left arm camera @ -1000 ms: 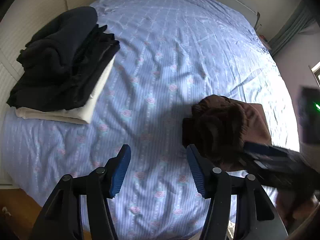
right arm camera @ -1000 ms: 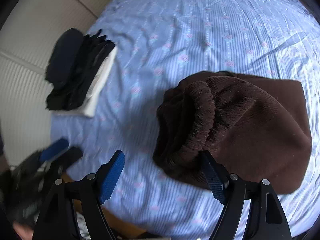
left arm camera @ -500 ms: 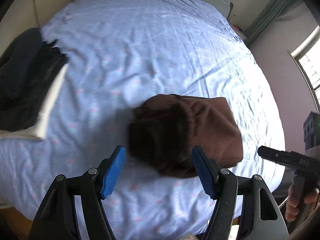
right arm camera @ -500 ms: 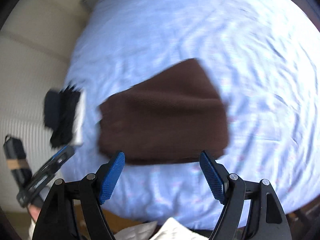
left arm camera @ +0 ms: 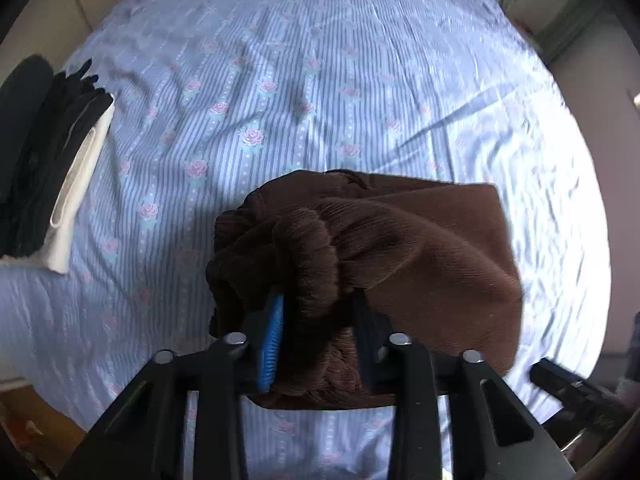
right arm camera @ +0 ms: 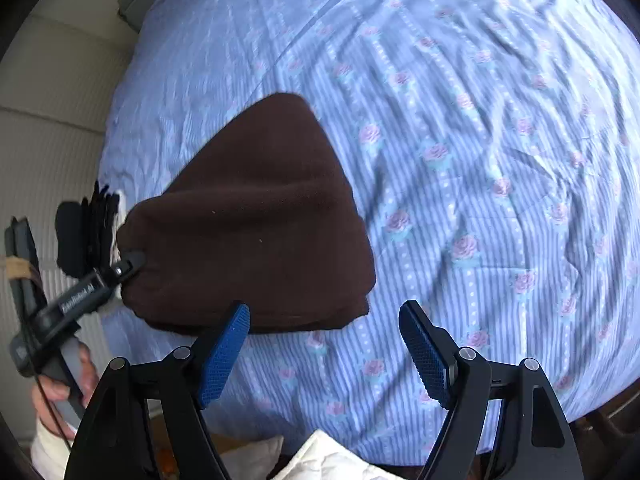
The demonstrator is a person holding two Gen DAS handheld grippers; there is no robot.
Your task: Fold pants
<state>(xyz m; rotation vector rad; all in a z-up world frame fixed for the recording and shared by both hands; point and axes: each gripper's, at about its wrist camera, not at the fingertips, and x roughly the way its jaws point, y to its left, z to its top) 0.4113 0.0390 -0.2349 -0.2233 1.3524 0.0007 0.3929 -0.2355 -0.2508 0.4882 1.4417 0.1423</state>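
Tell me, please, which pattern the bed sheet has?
The bed sheet is light blue with thin stripes and small pink roses, best seen in the right wrist view.

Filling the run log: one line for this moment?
left gripper: shut on brown pants | right gripper: open, empty | pants: folded on bed

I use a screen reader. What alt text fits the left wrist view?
The left tool has just closed on the bunched waistband of folded brown pants on a blue floral bedsheet. A stack of dark folded clothes sits at far left.
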